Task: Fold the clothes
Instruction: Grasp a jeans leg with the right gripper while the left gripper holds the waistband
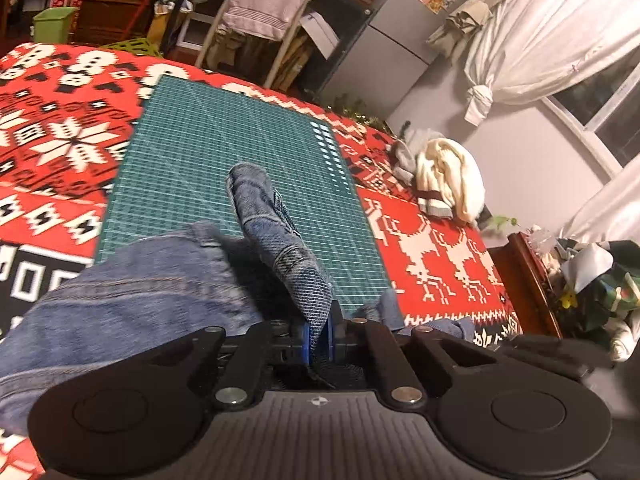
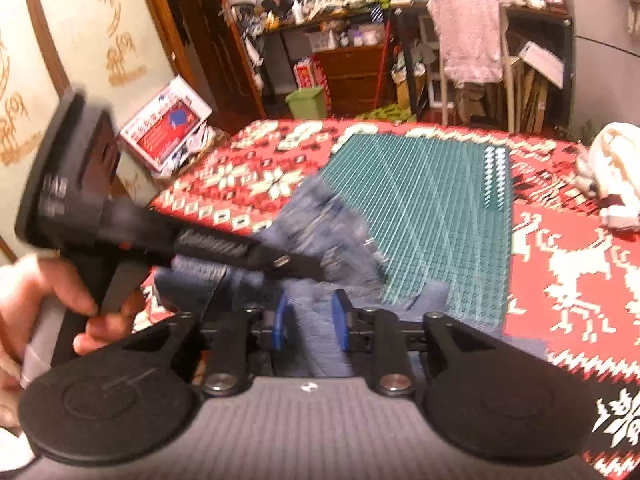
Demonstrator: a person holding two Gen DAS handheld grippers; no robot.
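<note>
Left hand-held gripper (image 1: 319, 334): blue pads pinched on a denim fold of the jeans (image 1: 132, 296). Right hand-held gripper (image 2: 308, 320): pads part-open, denim between them; grip unclear. Jeans bunched over green cutting mat (image 1: 208, 148) on red patterned blanket (image 1: 60, 128).

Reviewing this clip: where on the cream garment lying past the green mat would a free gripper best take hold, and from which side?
Judging from the left wrist view, the cream garment lies bunched on the red blanket. Its ribbed striped cuff sticks out at the near edge, thin and flat, so probably pinch that, coming from the mat side.
</note>
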